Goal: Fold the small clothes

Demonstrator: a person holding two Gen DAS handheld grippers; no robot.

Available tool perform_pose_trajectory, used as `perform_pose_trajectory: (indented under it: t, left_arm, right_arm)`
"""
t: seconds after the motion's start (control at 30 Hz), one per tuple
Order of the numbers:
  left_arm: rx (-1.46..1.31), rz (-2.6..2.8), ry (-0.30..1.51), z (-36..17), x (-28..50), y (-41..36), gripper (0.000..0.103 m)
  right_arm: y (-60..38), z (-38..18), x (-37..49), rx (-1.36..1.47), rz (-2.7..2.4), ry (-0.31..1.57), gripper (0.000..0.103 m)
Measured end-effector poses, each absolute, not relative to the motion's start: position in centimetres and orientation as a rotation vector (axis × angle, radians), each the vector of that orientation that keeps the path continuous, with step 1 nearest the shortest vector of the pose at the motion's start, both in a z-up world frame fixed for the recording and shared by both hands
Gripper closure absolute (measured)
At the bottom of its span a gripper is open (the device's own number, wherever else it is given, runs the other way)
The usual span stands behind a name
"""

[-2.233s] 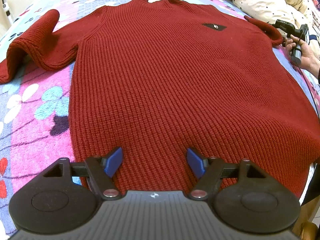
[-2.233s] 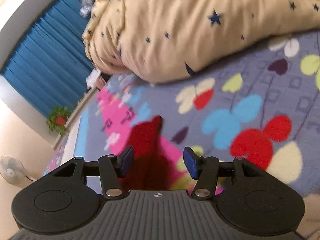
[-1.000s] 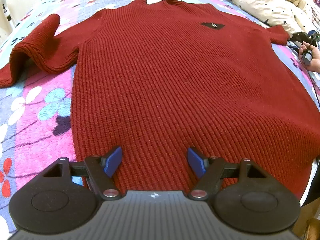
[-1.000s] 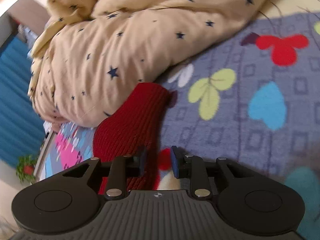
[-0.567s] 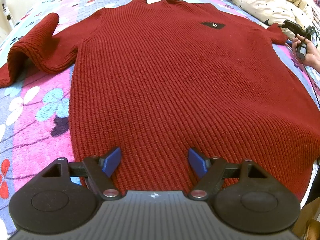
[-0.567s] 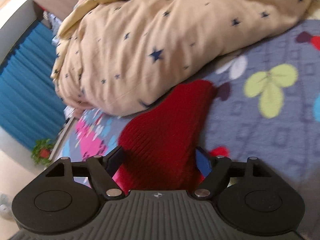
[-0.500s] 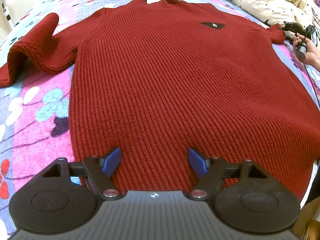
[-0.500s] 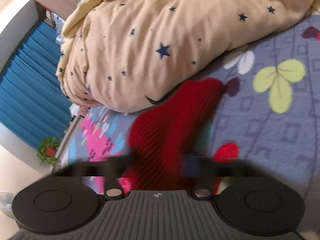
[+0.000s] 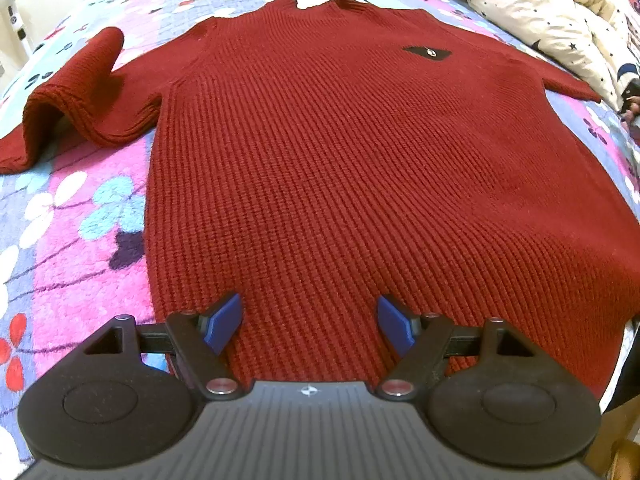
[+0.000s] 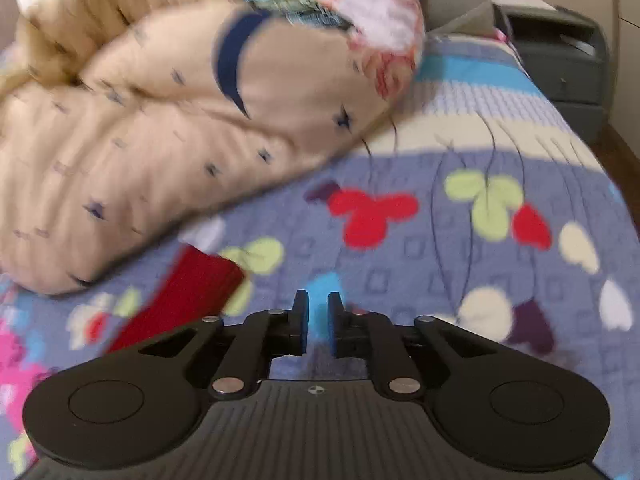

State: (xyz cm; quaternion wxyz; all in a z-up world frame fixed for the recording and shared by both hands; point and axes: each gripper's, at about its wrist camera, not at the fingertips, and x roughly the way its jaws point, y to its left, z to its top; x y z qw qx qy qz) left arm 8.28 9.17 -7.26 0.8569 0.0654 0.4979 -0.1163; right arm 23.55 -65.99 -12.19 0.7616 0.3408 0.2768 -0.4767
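Observation:
A dark red knit sweater [image 9: 352,160] lies flat, front up, on the flowered bedspread [image 9: 60,248]. Its left sleeve [image 9: 76,88] is bunched and folded over; its right sleeve [image 9: 568,84] lies out flat. My left gripper [image 9: 310,326] is open and empty, hovering over the sweater's hem. My right gripper [image 10: 318,322] is nearly closed with a narrow gap and holds nothing; it sits to the right of the red sleeve end [image 10: 188,292] over the bedspread. The right wrist view is blurred.
A cream star-print duvet [image 10: 160,128] is heaped at the bed's far right, also in the left wrist view [image 9: 560,12]. A grey nightstand [image 10: 560,56] stands beyond the bed. The bed edge runs at the lower right of the left wrist view [image 9: 624,344].
My right gripper let go of the right sleeve, swung away to the right and closed its fingers on nothing. The sleeve now lies flat. My left gripper has stayed in place, open.

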Motion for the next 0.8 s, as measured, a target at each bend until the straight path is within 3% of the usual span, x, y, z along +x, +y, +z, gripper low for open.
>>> perform_pose_trajectory:
  t: [0.03,0.13,0.3,0.4,0.63,0.8]
  left_arm:
    - [0.131,-0.24,1.045,-7.1,8.2,9.2,0.023]
    - [0.116,-0.225,1.035,-6.6,7.9,9.6,0.023]
    - [0.045,-0.173,0.992,-5.1,6.5,11.2,0.023]
    - [-0.015,-0.135,0.988,-4.4,5.7,12.9,0.022]
    - [-0.181,-0.032,1.141,-5.9,3.4,16.8,0.022]
    - [-0.163,-0.05,1.169,-6.7,0.2,15.5,0.023]
  right_arm:
    - [-65.5,-11.2,23.1,0.739,-0.973,0.586,0.087]
    - [-62.6,-8.6,22.1,0.717,-0.686,0.605,0.056]
    - [-54.4,-6.8,20.3,0.585,-0.186,0.813,0.046]
    - [-48.8,-6.8,18.4,0.46,0.051,0.959,0.035]
    - [-41.3,-9.4,13.2,0.189,0.18,1.205,0.033]
    - [-39.7,-8.8,10.0,0.147,0.147,1.204,0.033]
